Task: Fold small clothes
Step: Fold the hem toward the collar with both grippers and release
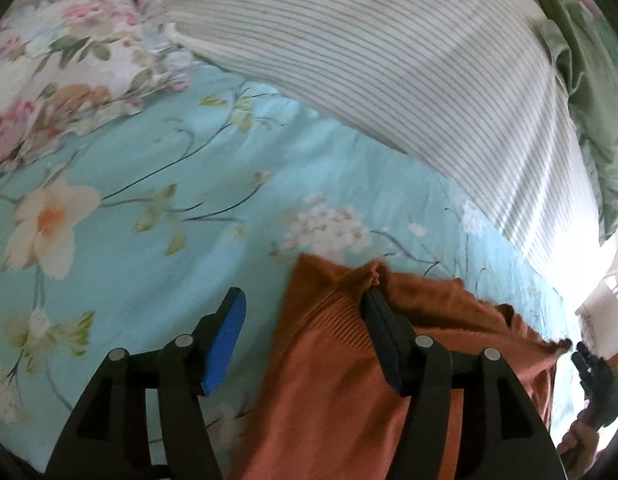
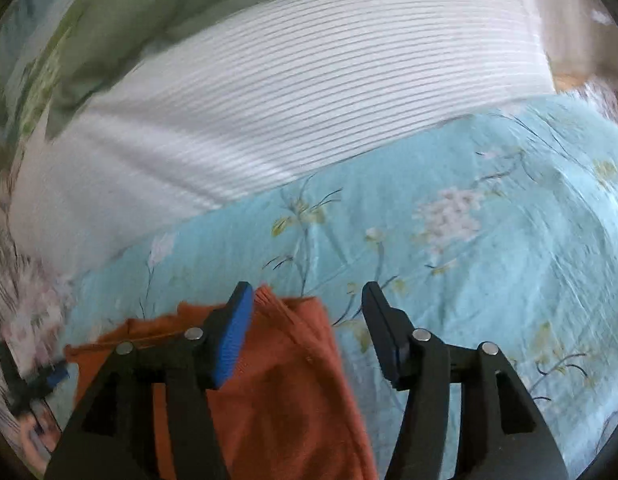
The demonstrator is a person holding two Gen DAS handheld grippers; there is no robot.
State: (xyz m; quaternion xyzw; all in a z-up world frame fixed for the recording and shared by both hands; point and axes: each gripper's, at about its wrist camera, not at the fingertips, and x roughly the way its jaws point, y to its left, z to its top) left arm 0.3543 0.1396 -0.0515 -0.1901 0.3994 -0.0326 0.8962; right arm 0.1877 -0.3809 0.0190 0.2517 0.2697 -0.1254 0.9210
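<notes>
A rust-orange knit garment (image 1: 329, 380) lies on the light blue floral bedsheet (image 1: 149, 152). My left gripper (image 1: 303, 300) is open, its jaws wide apart. The garment's ribbed edge rises against the right finger (image 1: 383, 332); the left finger (image 1: 225, 340) is over bare sheet. My right gripper (image 2: 307, 296) is open too. The same garment (image 2: 277, 392) lies under its left finger (image 2: 233, 340), and its right finger (image 2: 385, 336) is over the sheet (image 2: 489, 260). Each gripper shows at the edge of the other's view.
A white cloth with thin dark stripes (image 1: 389, 60) lies across the bed behind the garment, also in the right wrist view (image 2: 289, 112). A green fabric (image 1: 589, 100) lies beyond it. A pink floral pillow (image 1: 69, 60) sits at the far left.
</notes>
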